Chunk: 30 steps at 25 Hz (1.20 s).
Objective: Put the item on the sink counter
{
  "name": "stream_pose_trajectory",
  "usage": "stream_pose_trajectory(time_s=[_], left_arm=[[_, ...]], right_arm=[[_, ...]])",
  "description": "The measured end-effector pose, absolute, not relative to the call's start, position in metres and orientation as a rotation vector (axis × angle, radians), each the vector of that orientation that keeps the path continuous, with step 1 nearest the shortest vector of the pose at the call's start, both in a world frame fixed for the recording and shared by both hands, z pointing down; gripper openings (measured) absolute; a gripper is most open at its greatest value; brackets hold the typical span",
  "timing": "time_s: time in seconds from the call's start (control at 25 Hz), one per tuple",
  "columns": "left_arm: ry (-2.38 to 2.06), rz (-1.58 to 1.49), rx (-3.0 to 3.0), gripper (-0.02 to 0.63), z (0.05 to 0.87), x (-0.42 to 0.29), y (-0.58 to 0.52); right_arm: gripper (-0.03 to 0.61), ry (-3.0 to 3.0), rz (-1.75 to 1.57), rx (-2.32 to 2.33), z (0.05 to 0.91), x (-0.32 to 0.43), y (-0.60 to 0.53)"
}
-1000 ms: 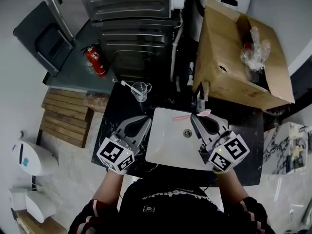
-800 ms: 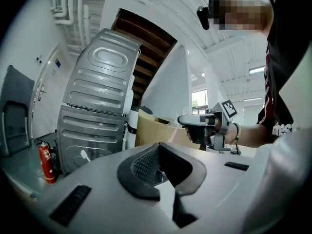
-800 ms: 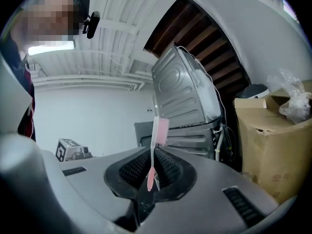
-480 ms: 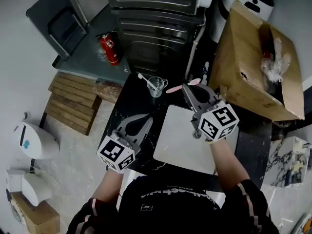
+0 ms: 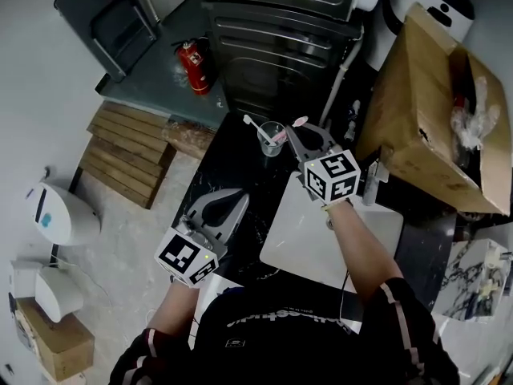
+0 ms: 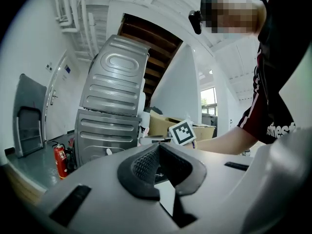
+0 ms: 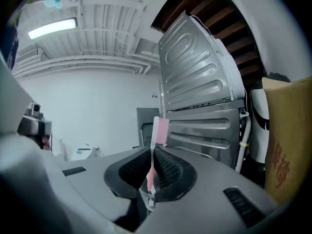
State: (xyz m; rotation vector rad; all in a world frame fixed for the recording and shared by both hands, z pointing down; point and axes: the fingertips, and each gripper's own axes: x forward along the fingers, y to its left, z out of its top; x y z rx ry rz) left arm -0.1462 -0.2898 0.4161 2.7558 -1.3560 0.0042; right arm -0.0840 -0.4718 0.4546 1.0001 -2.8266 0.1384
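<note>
Head view: a black marbled stone sink counter holds a white rectangular basin. At the counter's far edge stands a clear glass cup with a white toothbrush leaning in it. The right gripper is beside the cup and pinches a pink-and-white plastic toothbrush. The brush slants over the cup's rim, bristle end uppermost; I cannot tell whether its lower end is inside the glass. The left gripper hangs over the counter's left edge, well apart from the cup. Behind the counter stands a grey ribbed metal cabinet, with a red fire extinguisher on a grey platform to its left. A slatted wooden pallet lies on the pale floor, and an open brown cardboard box stands to the right.

Left gripper view: the left gripper has its dark ribbed pads pressed together with nothing between them. Beyond are the cabinet, the extinguisher, the box and white walls under a ribbed ceiling.

Right gripper view: the right gripper is clamped on the handle of the pink-and-white toothbrush, which stands nearly upright. The cabinet and the box rise behind, under a lit ceiling strip.
</note>
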Motion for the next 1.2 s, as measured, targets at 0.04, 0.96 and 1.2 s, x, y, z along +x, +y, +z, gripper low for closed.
stream_pose_trajectory(time_s=[0.04,0.96,1.2], left_arm=[[-1.366,0.005,2.753,0.014,0.416,-0.149,-0.29],[-1.436,0.029,2.695,0.014,0.42,-0.175,-0.272],[-1.448,0.033,2.687,0.014,0.422,-0.178,-0.269]], right_arm=[[0.051,-2.812,0.145,0.995,0.464,-0.086,-0.475],[0.052,-2.696,0.209,0.996,0.531,-0.104,-0.479],[0.052,-2.672,0.214,1.039,0.533,-0.098,-0.481]])
